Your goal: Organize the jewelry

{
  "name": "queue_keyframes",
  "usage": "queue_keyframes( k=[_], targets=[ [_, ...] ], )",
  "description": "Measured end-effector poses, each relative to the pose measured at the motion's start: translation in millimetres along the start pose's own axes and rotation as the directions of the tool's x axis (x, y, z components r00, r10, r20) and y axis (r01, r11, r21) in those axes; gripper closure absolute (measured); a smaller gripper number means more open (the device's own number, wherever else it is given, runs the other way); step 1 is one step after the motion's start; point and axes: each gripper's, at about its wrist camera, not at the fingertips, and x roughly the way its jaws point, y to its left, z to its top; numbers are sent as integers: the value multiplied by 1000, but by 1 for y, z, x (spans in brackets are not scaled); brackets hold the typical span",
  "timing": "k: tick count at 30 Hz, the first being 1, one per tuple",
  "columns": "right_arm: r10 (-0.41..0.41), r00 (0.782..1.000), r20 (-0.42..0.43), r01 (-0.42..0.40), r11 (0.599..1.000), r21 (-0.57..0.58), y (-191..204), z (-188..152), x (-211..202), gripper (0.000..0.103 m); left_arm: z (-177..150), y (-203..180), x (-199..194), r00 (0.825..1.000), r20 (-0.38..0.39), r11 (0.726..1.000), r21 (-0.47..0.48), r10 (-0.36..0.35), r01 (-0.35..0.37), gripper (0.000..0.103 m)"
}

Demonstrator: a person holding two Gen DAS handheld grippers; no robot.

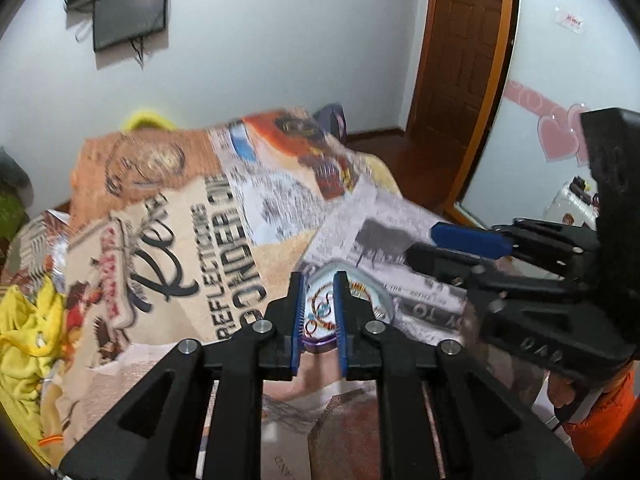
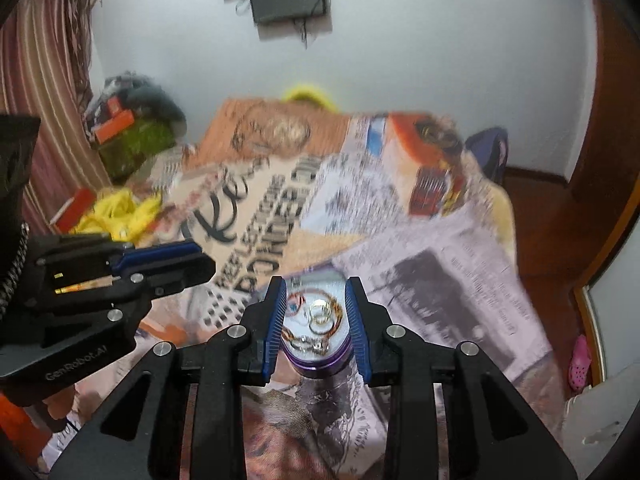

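Note:
A small round purple box (image 2: 318, 354) with a white inside holds gold rings and chains (image 2: 320, 318). It stands on a newspaper-covered table. My right gripper (image 2: 317, 312) has its blue pads on both sides of the box. In the left wrist view my left gripper (image 1: 319, 312) is part closed, with the box (image 1: 320, 342) and jewelry (image 1: 320, 308) seen between its fingers; contact is unclear. The right gripper (image 1: 440, 242) shows at the right there. The left gripper (image 2: 176, 260) shows at the left in the right wrist view.
Newspapers (image 2: 420, 280) cover the table. Yellow cloth (image 1: 28, 320) lies at the left edge. Green and orange clutter (image 2: 128, 140) sits at the back left by a striped curtain. A wooden door (image 1: 460, 60) and floor lie to the right.

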Motion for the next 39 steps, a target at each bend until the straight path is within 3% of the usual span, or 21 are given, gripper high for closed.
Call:
queue_keyframes(
  k=[4, 8, 15, 17, 19, 22, 26, 31, 39],
  targets=[
    [-20, 991, 133, 20, 1000, -5, 8, 10, -52, 76, 8, -10, -48, 991, 126, 999, 2, 50, -50, 72],
    [-45, 963, 265, 51, 999, -17, 23, 16, -103, 76, 10, -18, -102, 965, 248, 996, -17, 86, -85, 71],
    [-102, 870, 482, 134, 991, -32, 54, 8, -186, 76, -2, -30, -178, 901, 409, 989, -64, 147, -132, 67],
    [-105, 853, 511, 140, 990, -29, 59, 4, -199, 74, -6, -34, -193, 883, 442, 987, -74, 161, -143, 60],
    [-119, 831, 543, 156, 988, -21, 66, 0, -211, 67, -11, -38, -206, 864, 472, 985, -79, 174, -155, 53],
    [-152, 802, 578, 189, 982, -4, 73, -5, -218, 46, -16, -44, -219, 847, 497, 982, -75, 186, -172, 33],
    [-171, 787, 593, 199, 980, 18, 78, -9, -216, 22, -23, -49, -232, 815, 534, 974, -91, 224, -207, 13],
    [-214, 766, 606, 232, 971, 49, 79, -15, -221, 2, -26, -51, -235, 805, 545, 971, -97, 236, -219, 11],
    [-209, 767, 607, 229, 972, 46, 79, -23, -226, 1, -29, -52, -239, 803, 546, 970, -106, 240, -218, 9]
  ],
)
